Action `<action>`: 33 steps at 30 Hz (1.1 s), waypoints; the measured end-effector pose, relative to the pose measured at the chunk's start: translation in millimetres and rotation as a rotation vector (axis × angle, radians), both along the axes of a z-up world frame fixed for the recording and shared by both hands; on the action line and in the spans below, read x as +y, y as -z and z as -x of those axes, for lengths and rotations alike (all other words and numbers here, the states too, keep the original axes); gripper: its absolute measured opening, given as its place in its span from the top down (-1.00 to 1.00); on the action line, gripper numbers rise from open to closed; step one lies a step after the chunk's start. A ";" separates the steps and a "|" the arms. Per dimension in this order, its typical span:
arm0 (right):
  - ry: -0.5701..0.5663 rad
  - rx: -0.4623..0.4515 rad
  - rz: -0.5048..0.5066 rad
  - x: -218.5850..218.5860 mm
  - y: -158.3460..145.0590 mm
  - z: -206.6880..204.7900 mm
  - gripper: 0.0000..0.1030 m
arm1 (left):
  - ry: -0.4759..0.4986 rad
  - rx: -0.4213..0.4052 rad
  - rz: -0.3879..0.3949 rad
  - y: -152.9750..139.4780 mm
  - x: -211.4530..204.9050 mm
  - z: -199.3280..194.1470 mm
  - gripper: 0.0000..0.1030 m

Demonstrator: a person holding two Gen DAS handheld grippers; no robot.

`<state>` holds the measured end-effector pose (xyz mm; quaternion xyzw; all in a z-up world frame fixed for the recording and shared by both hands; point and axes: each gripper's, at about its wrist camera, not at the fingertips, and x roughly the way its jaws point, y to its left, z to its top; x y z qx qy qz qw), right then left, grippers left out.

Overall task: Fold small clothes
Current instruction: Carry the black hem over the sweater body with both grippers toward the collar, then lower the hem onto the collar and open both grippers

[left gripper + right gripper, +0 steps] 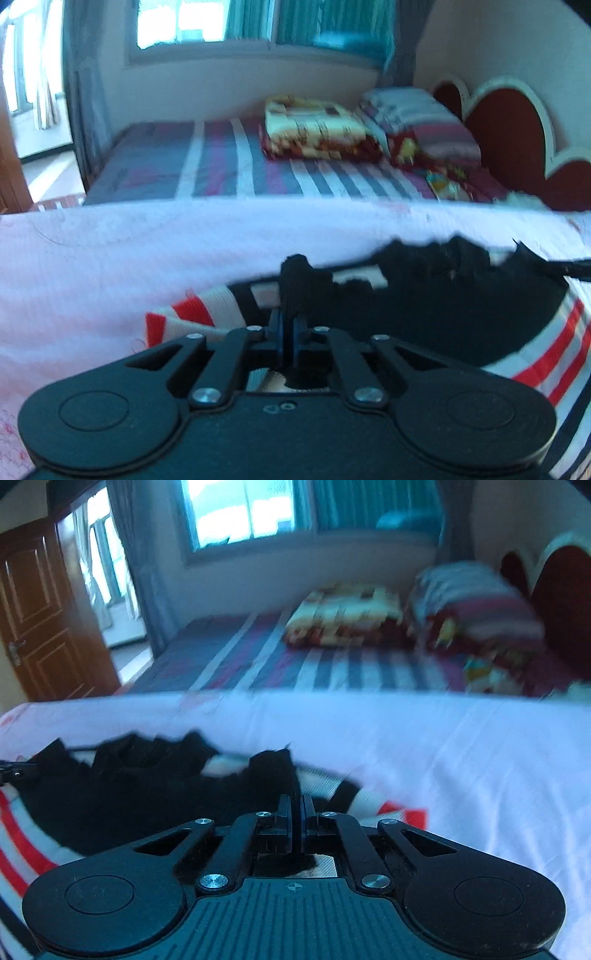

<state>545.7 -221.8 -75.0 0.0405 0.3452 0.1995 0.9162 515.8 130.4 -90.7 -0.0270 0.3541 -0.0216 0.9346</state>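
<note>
A small garment (461, 306), black with red, white and dark striped edges, lies on a pale pink sheet (110, 258). My left gripper (289, 325) is shut on a fold of its black cloth near the left striped edge. The same garment (129, 794) shows in the right wrist view, where my right gripper (295, 812) is shut on its black cloth near the right striped edge. The black cloth stretches between the two grippers and is lifted in a ragged ridge. The tip of the other gripper shows at the frame edge in each view.
Beyond the pink sheet is a bed with a striped purple and white cover (221, 166). A folded patterned blanket (317, 129) and pillows (424, 122) lie near a red headboard (517, 140). A window is behind; a wooden door (40, 620) stands at the left.
</note>
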 end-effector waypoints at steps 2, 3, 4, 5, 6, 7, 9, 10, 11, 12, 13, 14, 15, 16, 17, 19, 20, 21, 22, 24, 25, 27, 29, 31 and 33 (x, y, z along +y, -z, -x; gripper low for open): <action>0.042 -0.037 -0.027 -6.9 -2.1 2.8 0.94 | -0.016 -0.042 0.001 -5.1 1.9 -1.0 0.93; 0.063 -0.050 -0.030 -9.4 -2.7 2.3 0.94 | -0.024 -0.065 -0.005 -7.8 1.5 -0.6 0.93; 0.081 -0.055 -0.029 -10.8 -1.3 3.2 0.94 | -0.031 -0.074 -0.016 -8.5 0.8 -1.4 0.93; 0.094 -0.049 -0.022 -11.0 1.1 2.2 0.94 | -0.043 -0.071 -0.030 -7.5 -0.1 -4.2 0.93; 0.102 -0.035 -0.008 -10.0 5.7 0.6 0.94 | -0.050 -0.064 -0.038 -4.2 -0.6 -7.0 0.93; 0.104 -0.008 0.001 -8.9 10.7 -3.3 0.94 | -0.043 -0.043 -0.048 1.4 -1.8 -11.0 0.93; 0.109 0.034 0.020 -7.3 21.1 -7.8 0.94 | -0.032 -0.001 -0.111 18.2 -7.7 -16.1 0.91; 0.113 0.029 0.019 -8.2 22.4 -7.9 0.94 | -0.027 -0.026 -0.137 22.9 -10.8 -13.2 0.91; 0.118 0.028 0.019 -8.1 23.1 -7.3 0.94 | -0.030 -0.038 -0.157 23.5 -14.0 -12.0 0.91; 0.129 0.031 0.018 -10.2 22.5 -6.2 0.94 | -0.036 -0.039 -0.164 22.7 -16.2 -11.9 0.90; 0.133 0.031 0.018 -10.6 21.9 -5.9 0.94 | -0.036 -0.039 -0.174 22.4 -18.1 -12.3 0.89; 0.133 0.028 0.021 -10.7 20.8 -5.9 0.94 | -0.033 -0.038 -0.175 21.5 -18.7 -12.3 0.80; 0.131 0.028 0.024 -10.3 20.6 -5.0 0.88 | -0.034 -0.036 -0.167 20.4 -17.1 -13.1 0.71; 0.132 0.029 0.031 -10.1 18.7 -5.8 0.64 | -0.044 -0.033 -0.154 19.1 -14.5 -13.7 0.33; 0.146 0.024 0.045 -10.2 15.8 -4.5 0.50 | -0.068 -0.028 -0.144 17.4 -10.7 -14.1 -0.34; 0.156 0.002 0.040 -13.0 7.6 -1.9 0.10 | -0.094 -0.051 -0.112 13.1 -5.9 -8.1 -0.54; 0.164 -0.020 0.046 -12.8 3.0 3.2 0.10 | -0.093 -0.064 -0.102 9.8 -5.7 -2.9 -0.54; 0.151 -0.041 0.054 -10.1 -1.9 9.0 0.10 | -0.101 -0.081 -0.112 6.1 -6.1 2.0 -0.52; 0.121 -0.058 0.050 -7.4 -5.8 15.0 0.11 | -0.120 -0.121 -0.145 -0.7 -11.6 10.6 -0.50; 0.042 -0.083 0.034 7.0 -11.9 29.8 0.38 | -0.129 -0.199 -0.151 -13.4 -27.1 25.3 -0.49; -0.003 -0.080 0.029 17.6 -12.3 34.9 0.44 | -0.092 -0.220 -0.099 -17.2 -36.1 30.1 -0.49; -0.064 -0.074 0.032 44.7 -10.3 43.1 0.44 | -0.012 -0.208 -0.059 -17.4 -64.4 29.5 -0.50; -0.114 -0.074 0.032 71.0 -7.6 51.8 0.44 | 0.068 -0.175 -0.076 -12.5 -96.3 25.4 -0.53; -0.160 -0.074 0.048 93.2 -3.7 59.8 0.43 | 0.123 -0.139 -0.105 -4.0 -119.6 23.0 -0.53; -0.167 -0.072 0.108 106.9 4.3 64.3 0.43 | 0.120 -0.104 -0.153 7.8 -128.9 22.4 -0.49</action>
